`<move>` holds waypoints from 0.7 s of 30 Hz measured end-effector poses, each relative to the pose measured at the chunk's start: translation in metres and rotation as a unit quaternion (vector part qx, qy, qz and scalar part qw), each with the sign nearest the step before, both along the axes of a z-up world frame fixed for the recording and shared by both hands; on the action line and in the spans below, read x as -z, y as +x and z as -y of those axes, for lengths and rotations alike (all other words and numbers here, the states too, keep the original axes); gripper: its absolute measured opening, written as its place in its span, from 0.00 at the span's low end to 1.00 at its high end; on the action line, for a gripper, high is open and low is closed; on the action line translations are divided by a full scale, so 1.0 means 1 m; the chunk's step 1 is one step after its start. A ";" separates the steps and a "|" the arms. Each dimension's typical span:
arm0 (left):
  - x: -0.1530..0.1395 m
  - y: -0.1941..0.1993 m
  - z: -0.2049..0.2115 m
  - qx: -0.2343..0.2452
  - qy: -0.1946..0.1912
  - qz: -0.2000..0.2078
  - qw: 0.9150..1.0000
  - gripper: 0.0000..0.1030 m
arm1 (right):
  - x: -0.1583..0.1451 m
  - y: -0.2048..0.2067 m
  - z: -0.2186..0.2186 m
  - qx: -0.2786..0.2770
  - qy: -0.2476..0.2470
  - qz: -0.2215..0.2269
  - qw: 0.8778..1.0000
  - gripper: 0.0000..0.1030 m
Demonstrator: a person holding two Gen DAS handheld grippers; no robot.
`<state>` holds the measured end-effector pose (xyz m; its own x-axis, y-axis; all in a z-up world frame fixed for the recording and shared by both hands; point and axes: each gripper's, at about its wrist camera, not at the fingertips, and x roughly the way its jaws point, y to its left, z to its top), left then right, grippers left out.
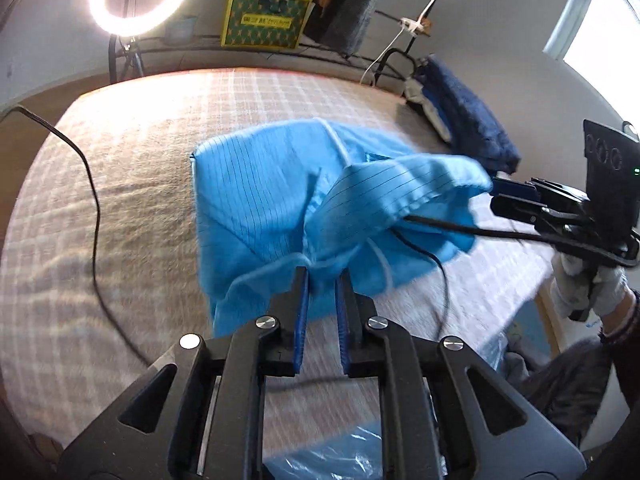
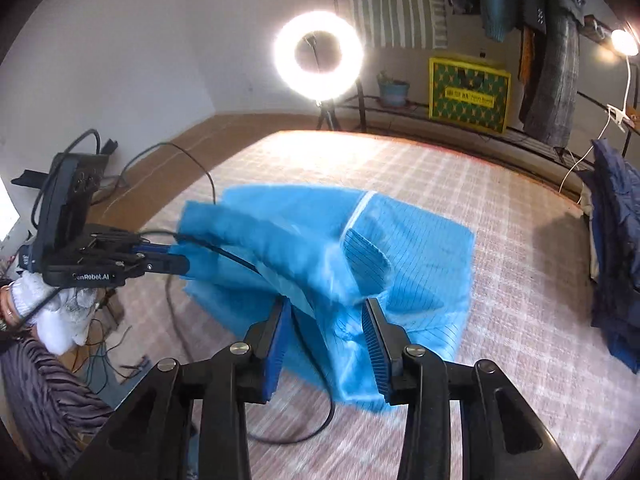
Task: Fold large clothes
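left gripper (image 1: 322, 280): jaws a narrow slit apart, cloth bunched at the tips, hold unclear | blue garment (image 2: 400, 248): half-folded mid-bed on the plaid cover (image 2: 500, 200) | right gripper (image 2: 326, 312): jaws well apart, gripping nothing (fold just laid, likely) | next: both grippers clear, then regrip an edge

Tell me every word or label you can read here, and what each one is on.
"CenRobot.AI": white lettering on the side of the left gripper, seen from the right wrist; the first letter is unclear.
Yellow label on the green and yellow crate: some print, too blurred to read.
Nothing else is legible.
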<state>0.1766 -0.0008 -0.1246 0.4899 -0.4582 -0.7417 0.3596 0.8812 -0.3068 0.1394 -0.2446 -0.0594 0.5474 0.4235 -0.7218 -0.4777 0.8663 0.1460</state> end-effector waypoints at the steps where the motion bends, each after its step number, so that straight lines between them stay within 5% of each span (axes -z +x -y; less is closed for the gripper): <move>1: -0.009 -0.014 -0.007 -0.002 -0.006 0.010 1.000 0.11 | -0.008 -0.009 0.006 0.000 0.007 0.007 1.000 0.39; 13: -0.109 -0.076 -0.088 -0.081 -0.075 0.088 0.990 0.19 | -0.105 -0.111 0.066 0.025 0.094 0.086 0.992 0.45; 21: -0.211 -0.112 -0.101 -0.081 -0.086 0.139 0.983 0.24 | -0.192 -0.156 0.087 0.045 0.102 0.160 0.981 0.45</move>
<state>0.0643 0.1004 0.0867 0.7399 -0.4647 -0.4865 0.3106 0.8774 -0.3657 -0.0170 -0.3321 0.1321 0.7734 0.4810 -0.4128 -0.4509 0.8752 0.1750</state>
